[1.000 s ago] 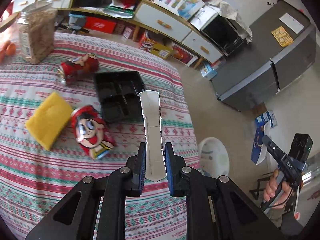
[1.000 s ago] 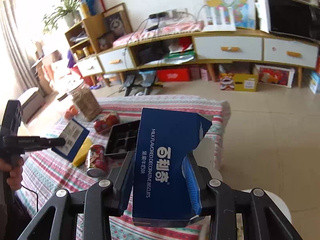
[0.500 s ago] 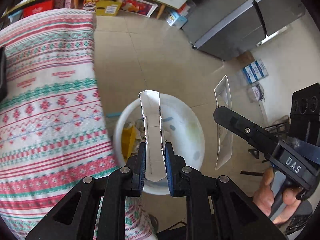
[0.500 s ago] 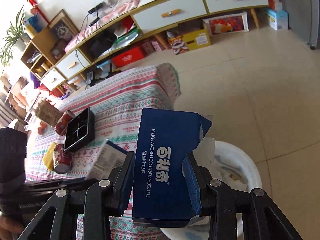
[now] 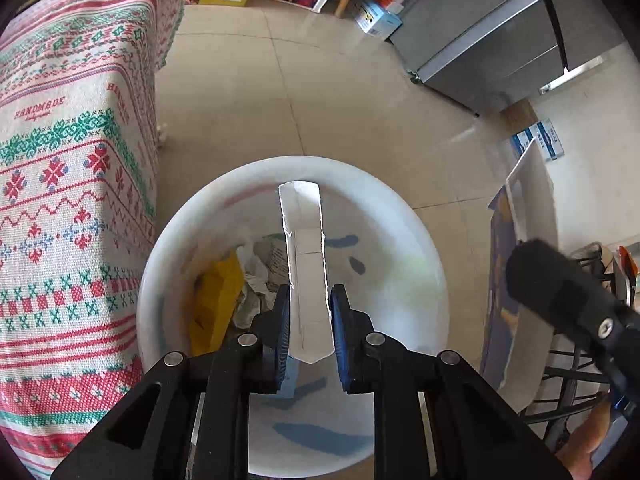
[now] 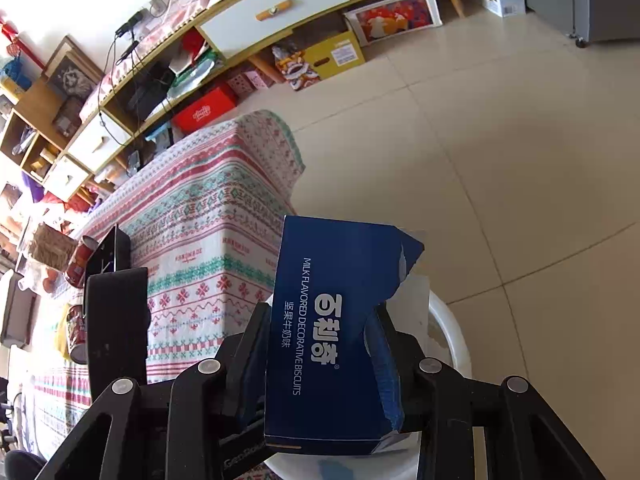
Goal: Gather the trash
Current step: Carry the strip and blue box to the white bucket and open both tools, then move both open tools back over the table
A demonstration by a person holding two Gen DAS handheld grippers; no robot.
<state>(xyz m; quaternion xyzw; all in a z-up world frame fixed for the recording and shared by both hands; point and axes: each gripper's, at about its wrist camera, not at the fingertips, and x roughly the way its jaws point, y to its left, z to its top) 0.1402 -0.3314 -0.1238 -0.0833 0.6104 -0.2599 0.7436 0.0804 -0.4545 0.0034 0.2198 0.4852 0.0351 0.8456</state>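
My left gripper (image 5: 309, 312) is shut on a flattened white carton (image 5: 305, 256) and holds it directly over the open white trash bin (image 5: 420, 240) on the floor. The bin holds yellow wrapping (image 5: 214, 300) and crumpled paper (image 5: 262, 268). My right gripper (image 6: 320, 344) is shut on a blue biscuit box (image 6: 336, 332) beside and above the bin's rim (image 6: 452, 328). That box also shows edge-on at the right of the left wrist view (image 5: 516, 264), next to the right gripper's body (image 5: 560, 292).
The table with the patterned cloth (image 5: 60, 160) stands left of the bin. On it lie red cans (image 6: 78, 332), a black tray (image 6: 108, 256) and a jar (image 6: 48, 244). A grey fridge (image 5: 500, 48) and a low cabinet (image 6: 280, 12) stand across the tiled floor.
Both grippers have swung from over the table toward the bin. The left now holds its carton lower and centred over the bin opening; the right has come closer to the rim.
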